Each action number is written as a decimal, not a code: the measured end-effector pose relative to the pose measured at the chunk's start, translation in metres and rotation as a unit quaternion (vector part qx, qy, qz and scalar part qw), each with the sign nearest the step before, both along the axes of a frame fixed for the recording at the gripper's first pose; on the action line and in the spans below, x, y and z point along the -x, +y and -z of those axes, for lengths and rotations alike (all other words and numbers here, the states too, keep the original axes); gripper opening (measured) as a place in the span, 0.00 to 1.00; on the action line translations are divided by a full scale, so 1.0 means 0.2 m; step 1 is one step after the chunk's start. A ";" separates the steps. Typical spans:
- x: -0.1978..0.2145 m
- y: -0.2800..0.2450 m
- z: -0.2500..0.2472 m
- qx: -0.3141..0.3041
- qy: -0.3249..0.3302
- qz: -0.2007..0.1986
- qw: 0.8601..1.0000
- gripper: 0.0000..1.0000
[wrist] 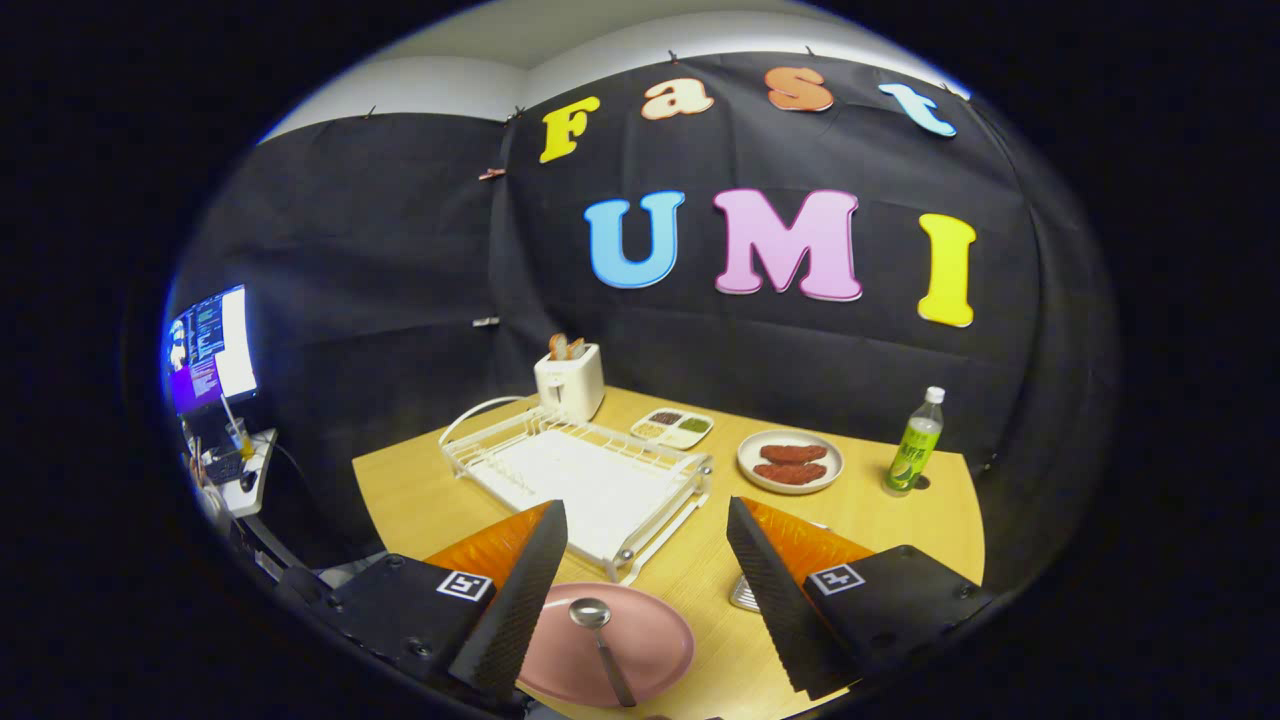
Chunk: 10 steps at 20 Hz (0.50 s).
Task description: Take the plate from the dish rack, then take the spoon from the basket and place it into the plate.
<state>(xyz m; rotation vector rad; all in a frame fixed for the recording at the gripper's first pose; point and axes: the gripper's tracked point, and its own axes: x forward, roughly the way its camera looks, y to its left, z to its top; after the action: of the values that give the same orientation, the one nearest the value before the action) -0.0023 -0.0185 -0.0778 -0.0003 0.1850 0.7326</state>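
A pink plate (pixel 640 640) lies flat on the wooden table (pixel 900 520), in the gap between my two fingers and near the left one. A metal spoon (pixel 600 635) rests in the plate, bowl pointing away from me. My gripper (pixel 650 600) is open, held above the plate, with nothing between its fingers. The white dish rack (pixel 580 475) stands just beyond the plate with no dishes in it. A corner of a metal mesh basket (pixel 745 595) peeks out beside the right finger.
A white toaster (pixel 570 380) with toast stands behind the rack. Right of it are a divided dish of condiments (pixel 675 428), a beige plate of red patties (pixel 790 462) and a green bottle (pixel 915 445). A monitor (pixel 210 345) and desk stand far left.
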 end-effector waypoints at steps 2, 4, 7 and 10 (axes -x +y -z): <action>-0.01 -0.05 -0.14 -0.014 -0.016 0.035 0.999 0.98; -0.02 -0.12 -0.27 -0.020 -0.038 0.084 0.996 0.98; 0.00 -0.20 -0.42 -0.039 -0.051 0.152 0.986 0.98; 0.04 -0.24 -0.49 -0.053 -0.054 0.206 0.976 0.98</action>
<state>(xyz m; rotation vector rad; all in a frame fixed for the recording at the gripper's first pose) -0.0099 -0.0660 0.0204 0.0973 0.0377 0.3263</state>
